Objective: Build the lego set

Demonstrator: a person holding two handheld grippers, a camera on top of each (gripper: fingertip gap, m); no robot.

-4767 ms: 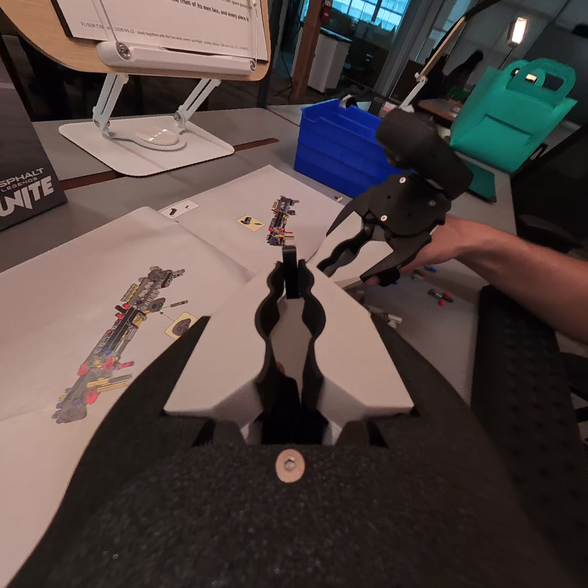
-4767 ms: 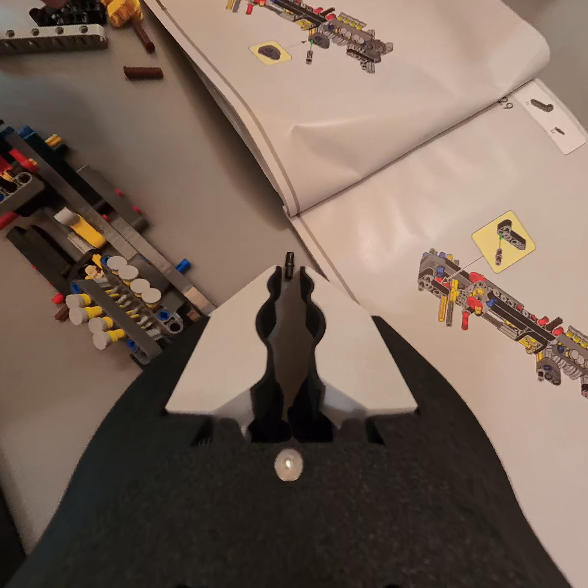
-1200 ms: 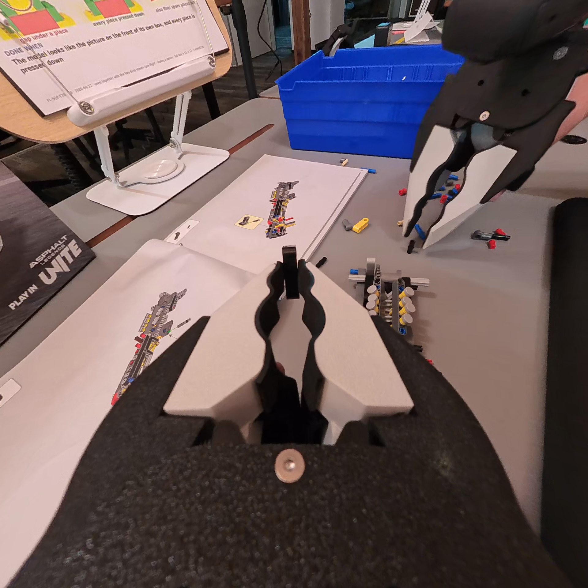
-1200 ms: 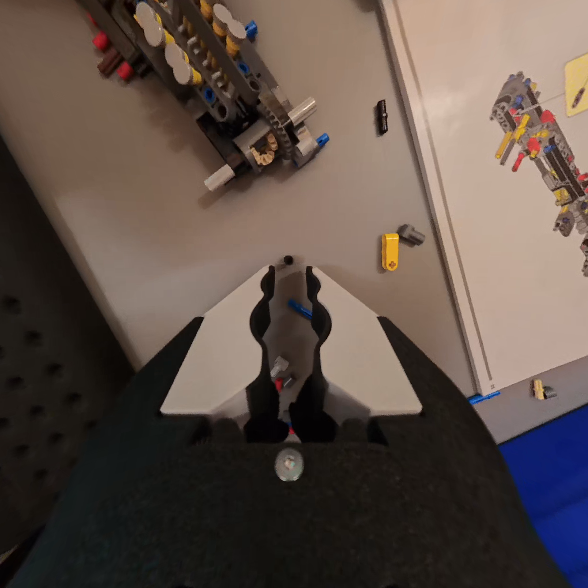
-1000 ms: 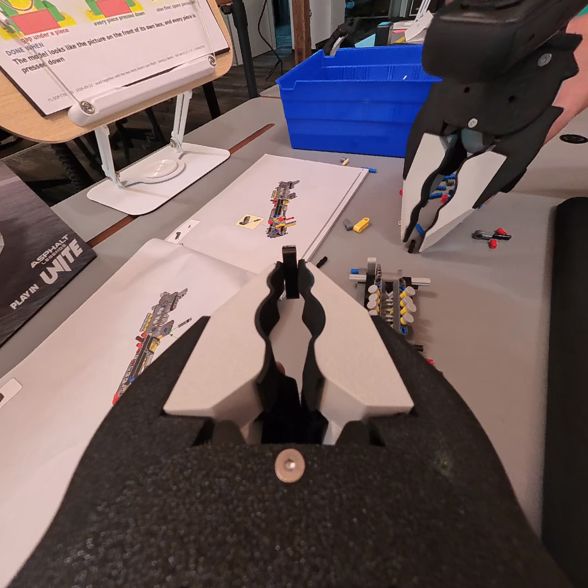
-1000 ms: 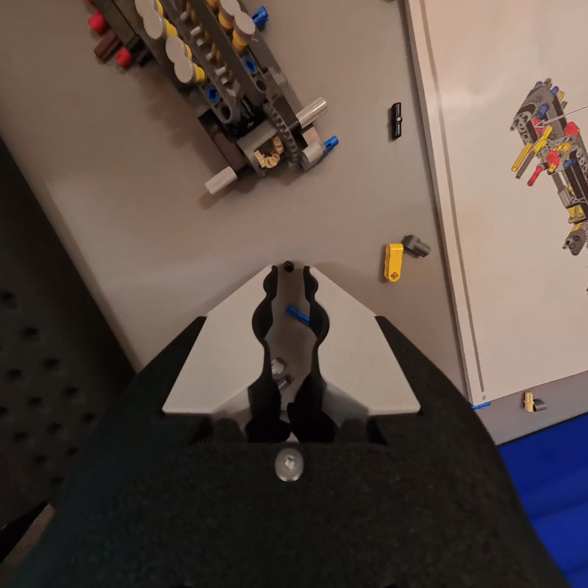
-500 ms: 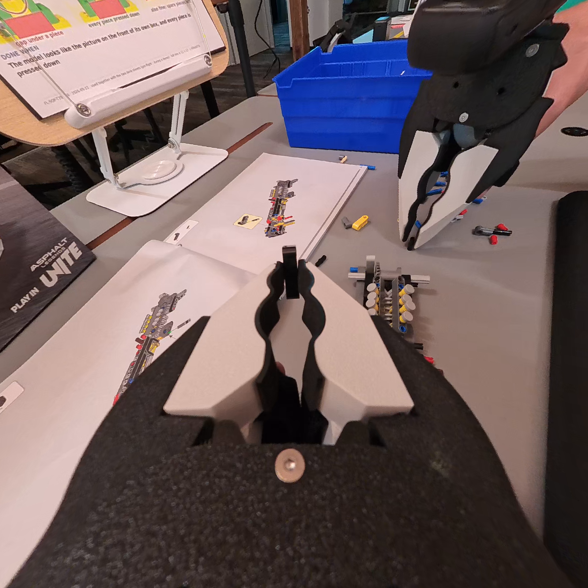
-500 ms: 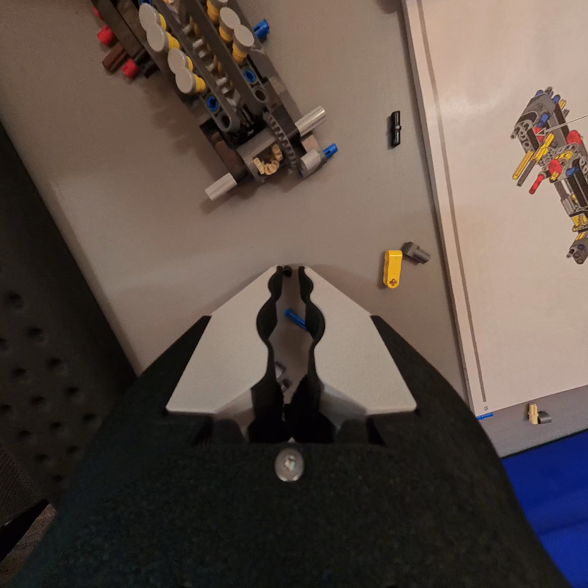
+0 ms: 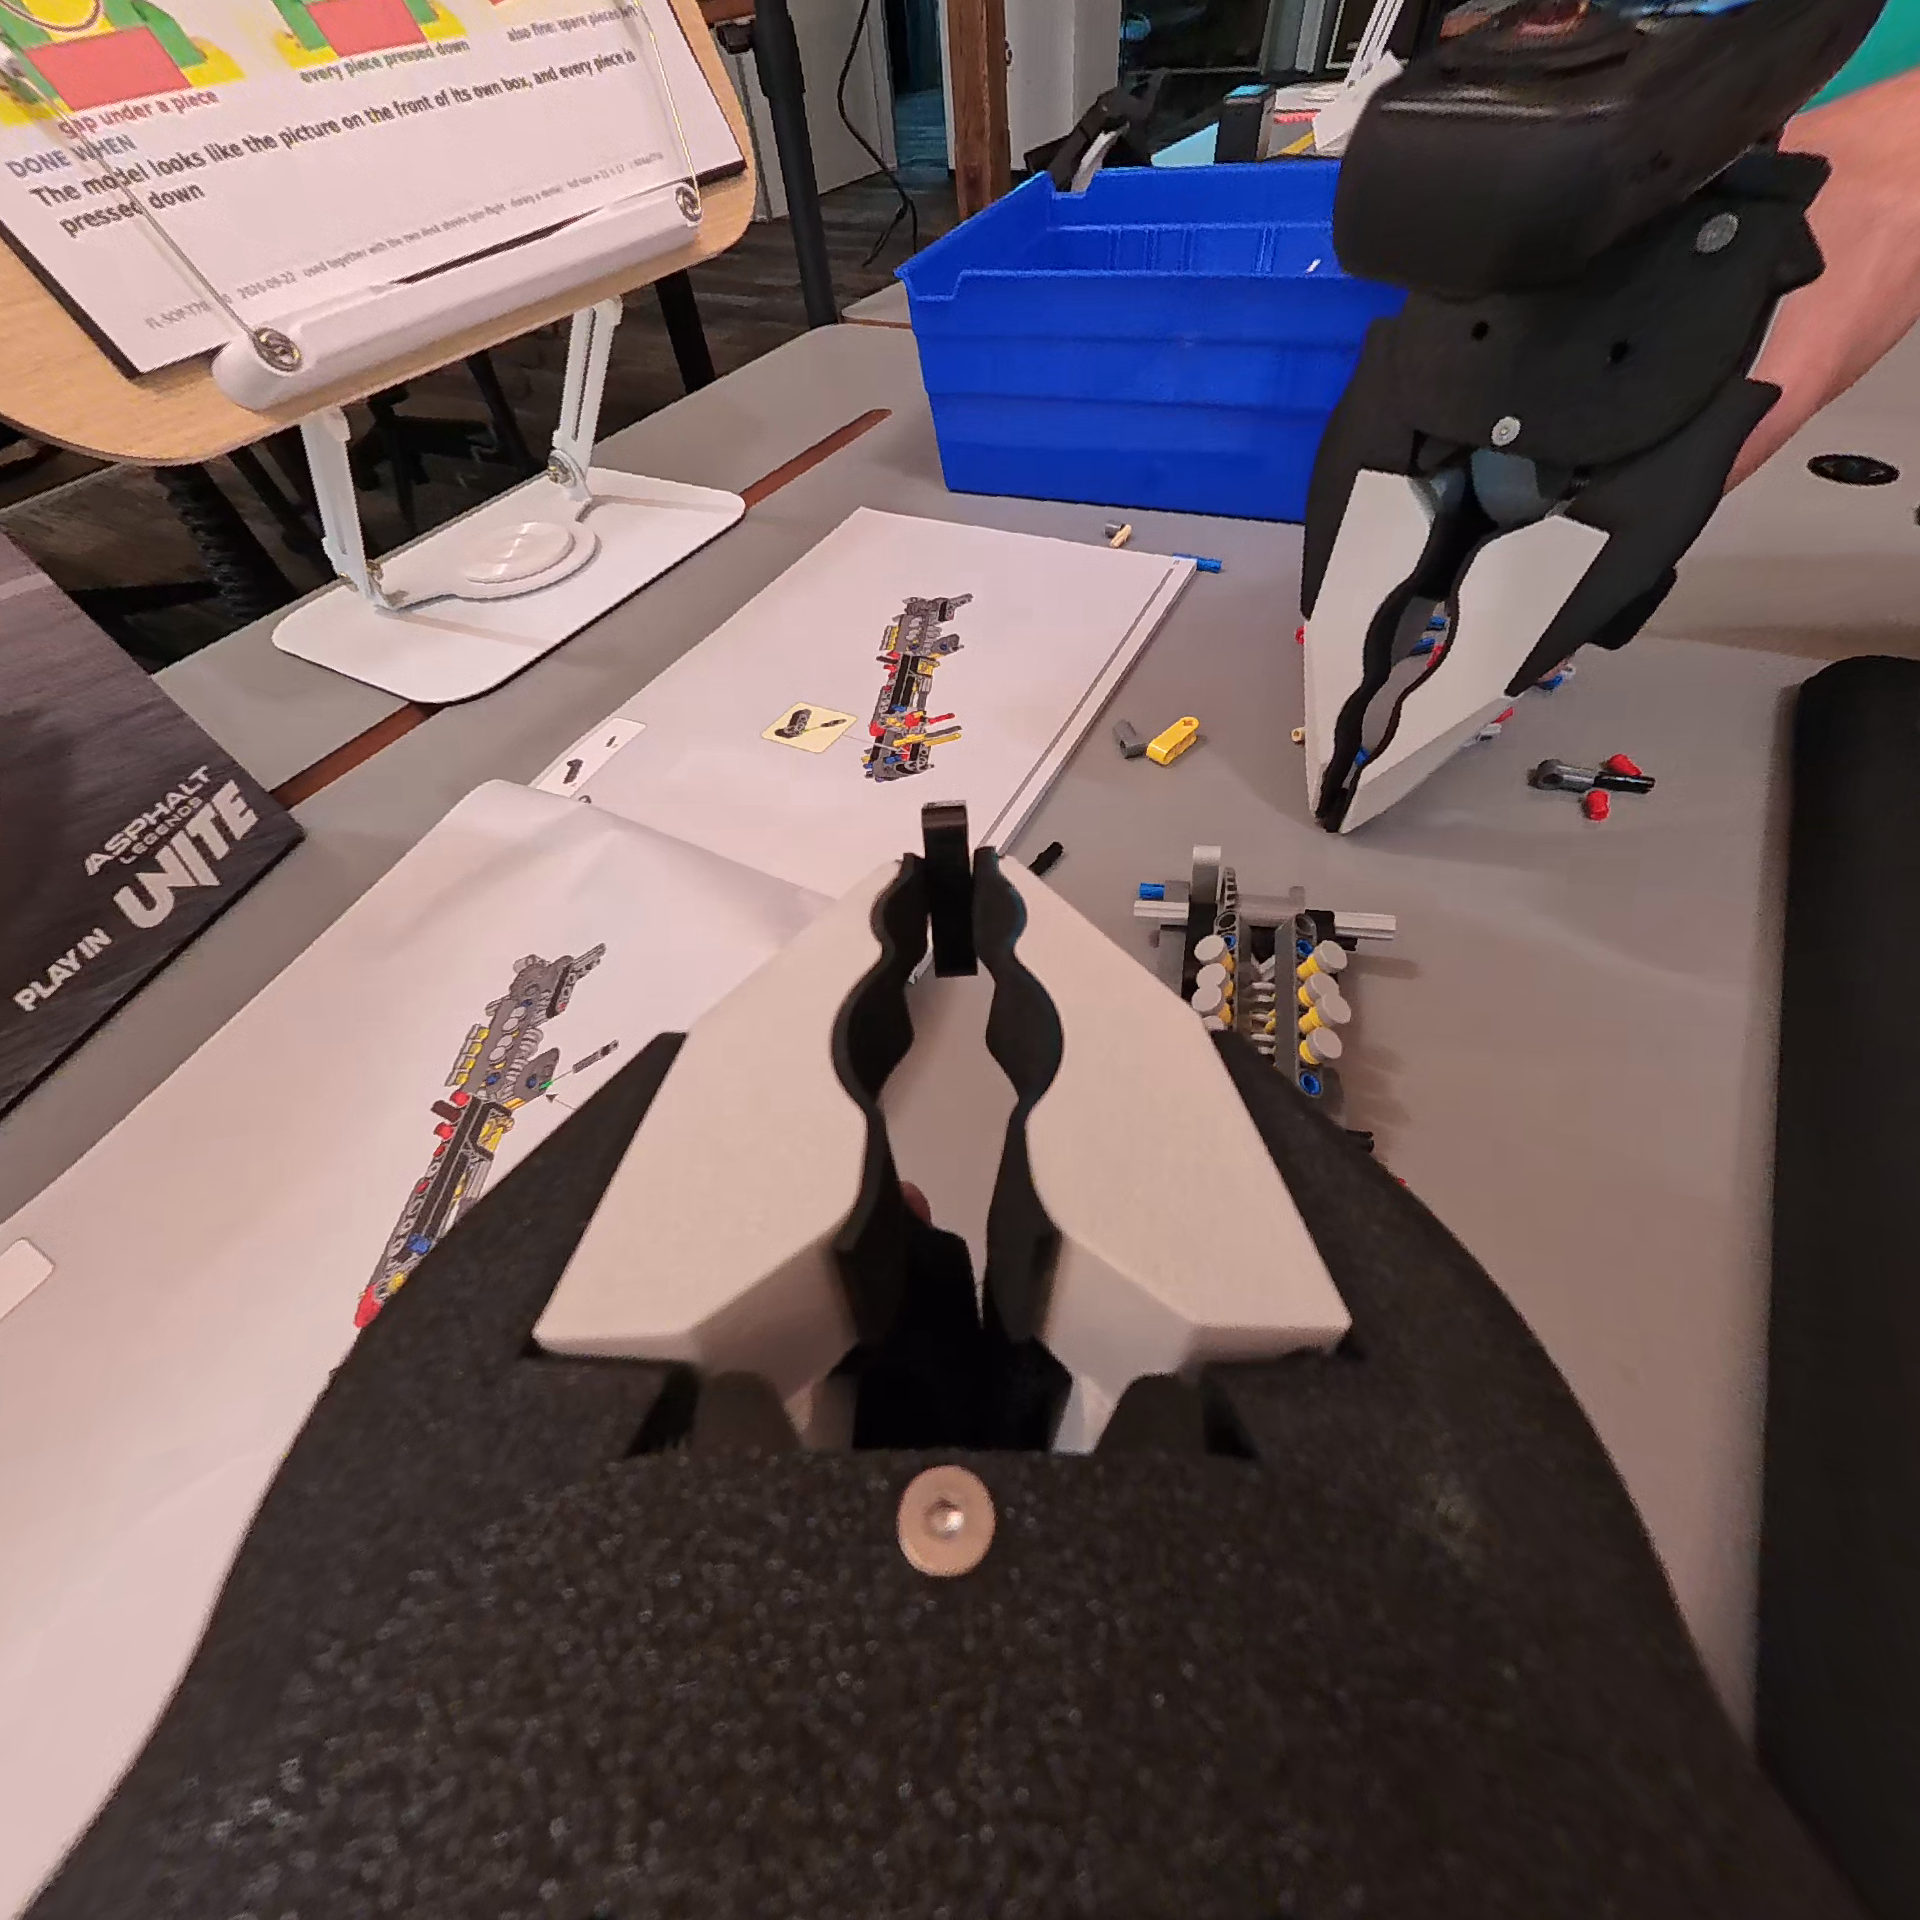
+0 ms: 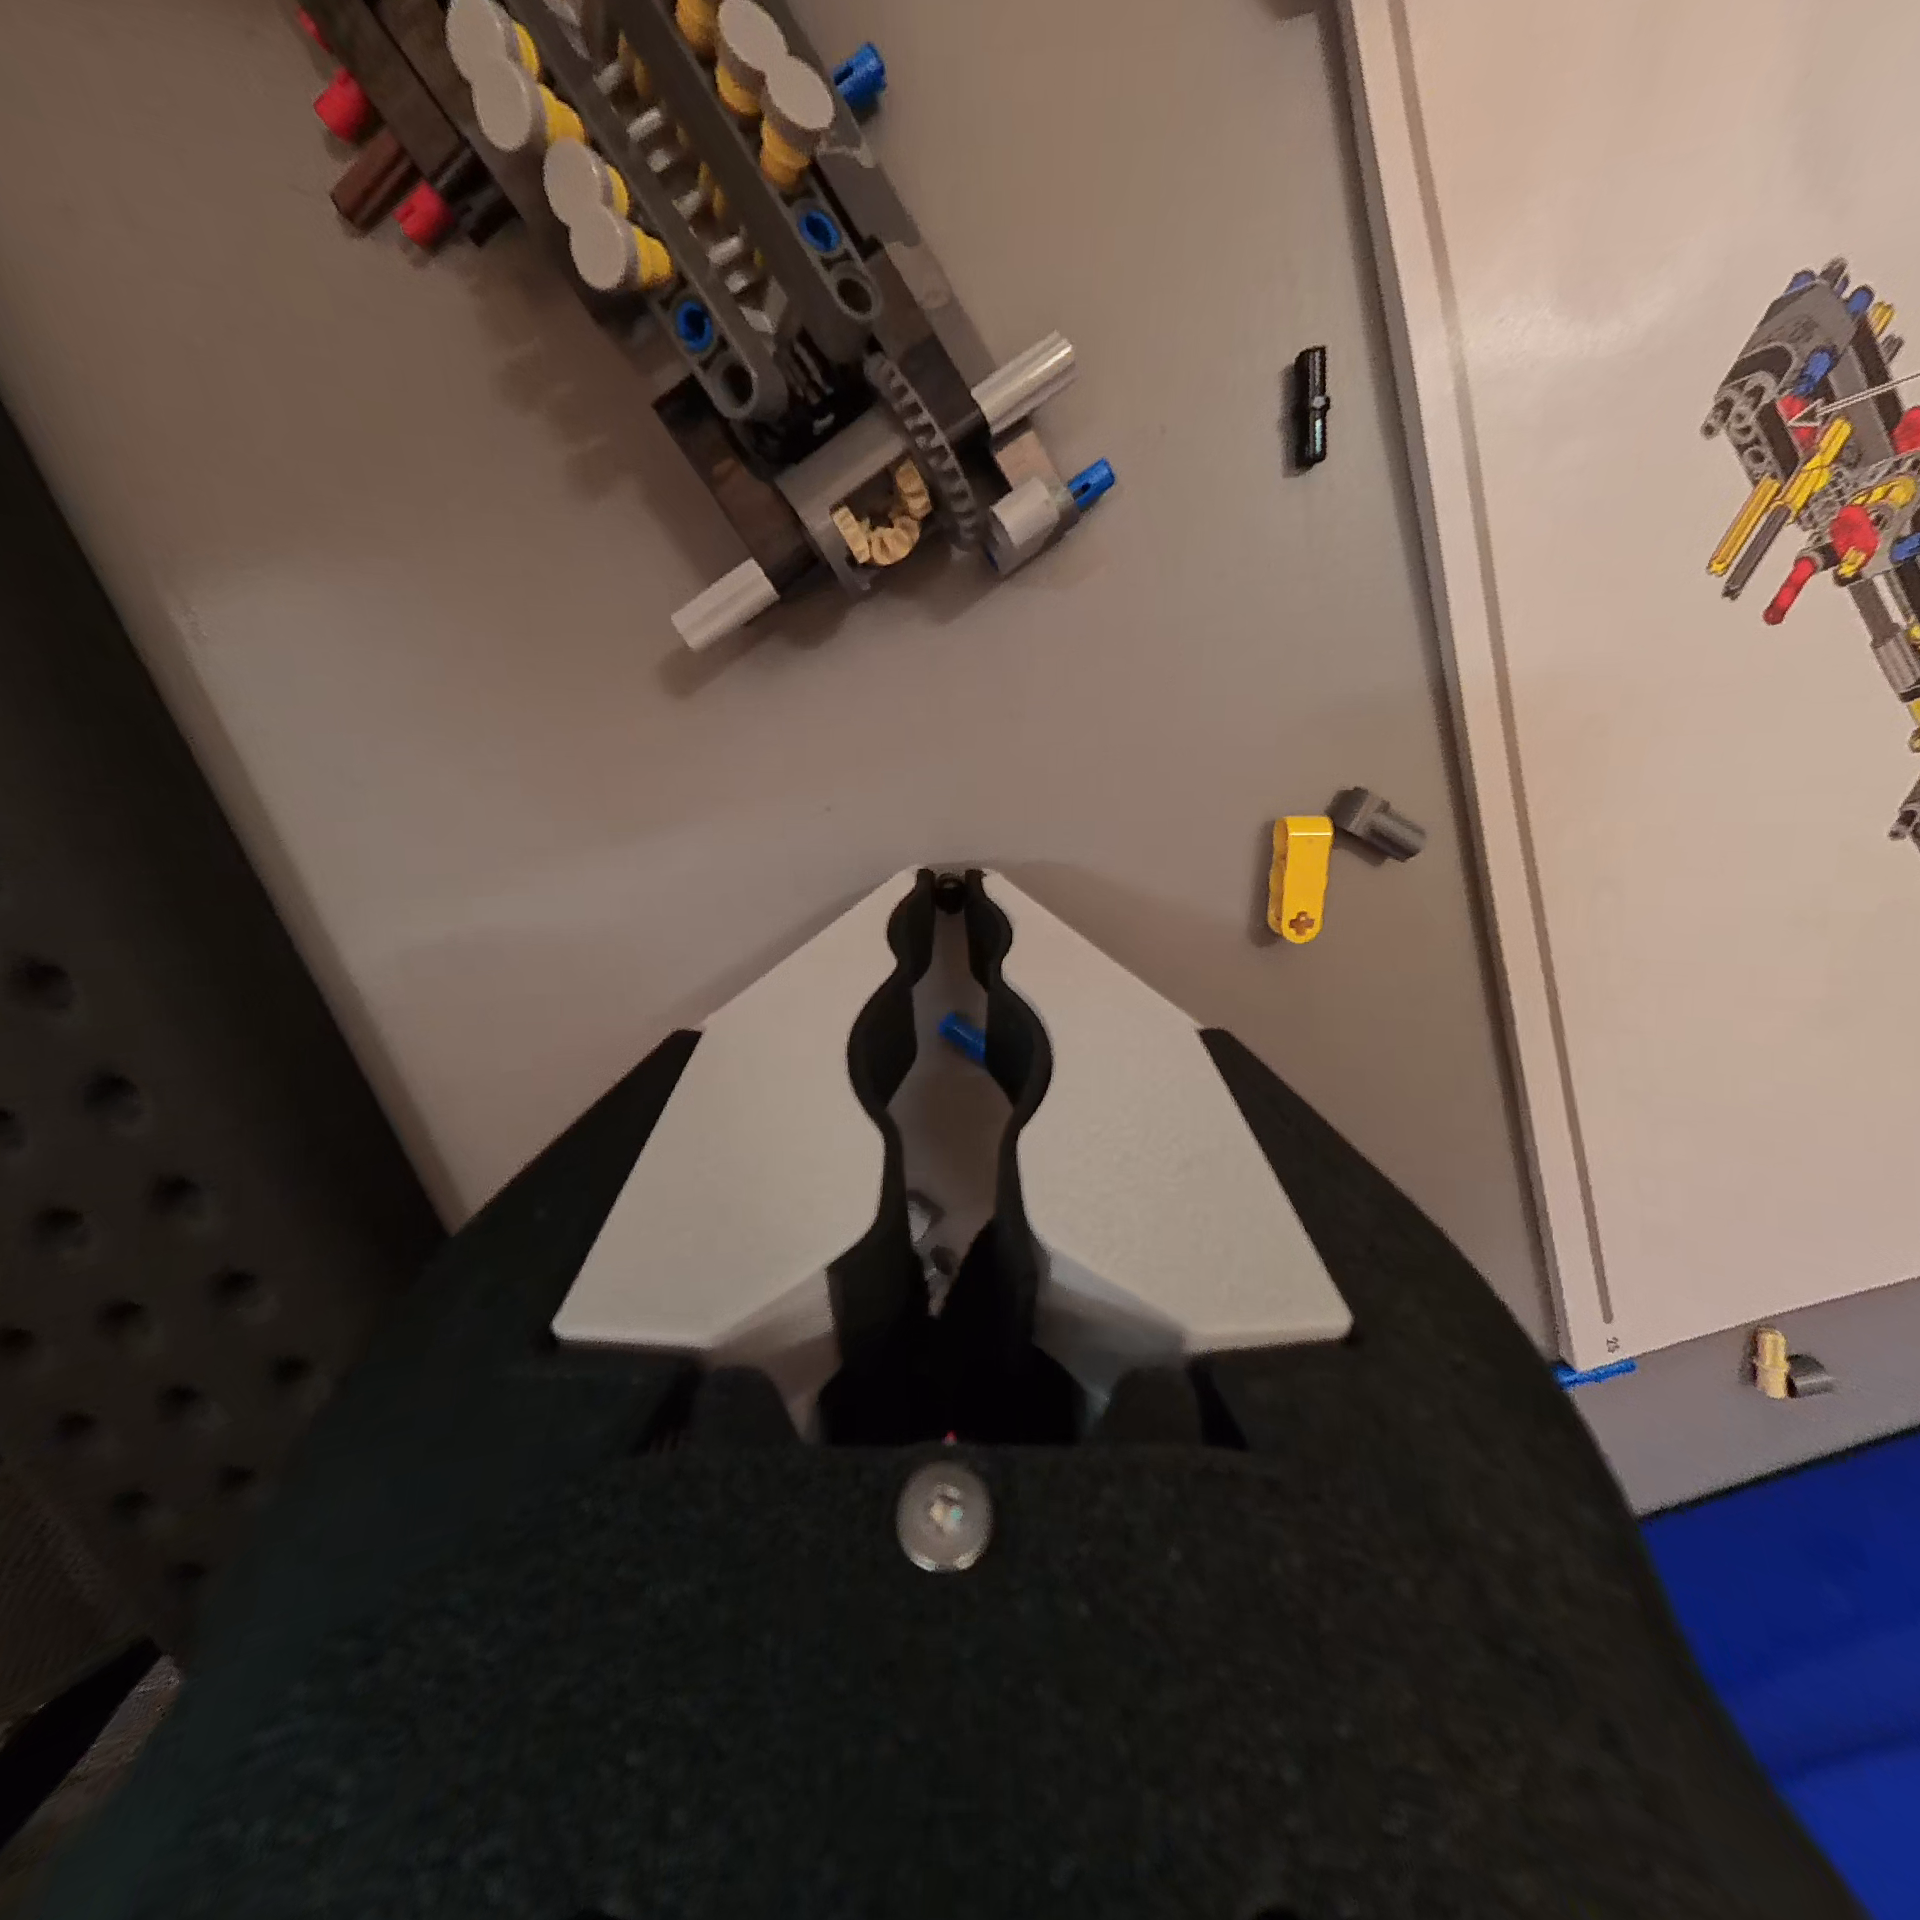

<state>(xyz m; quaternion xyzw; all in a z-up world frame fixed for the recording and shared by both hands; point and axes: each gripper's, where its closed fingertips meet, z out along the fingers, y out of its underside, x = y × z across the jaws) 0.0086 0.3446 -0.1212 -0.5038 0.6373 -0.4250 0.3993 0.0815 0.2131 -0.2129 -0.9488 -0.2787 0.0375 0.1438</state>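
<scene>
My right gripper point(image 10: 945, 902) pinched a black pin point(image 10: 949, 906); left gripper point(image 9: 948, 883) clamped a black beam point(image 9: 949, 902). Lift pin vertically, twd assembly point(image 10: 790, 343) at 11 o'clock.

A blue bin point(image 9: 1122, 364) stands at the table's point(image 9: 1558, 1039) far edge. A white document stand point(image 9: 499, 561) sits well apart from it, beside a dark box point(image 9: 114, 810).

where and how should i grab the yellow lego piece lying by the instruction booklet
Grip the yellow piece across its two long flat sides, around the middle, coming straight down from above. It lies flat on the table as a short bar, so the narrow width fits between the fingers. Its top end has a small grey connector beside it, so a mid-bar pinch likely avoids that.
</scene>
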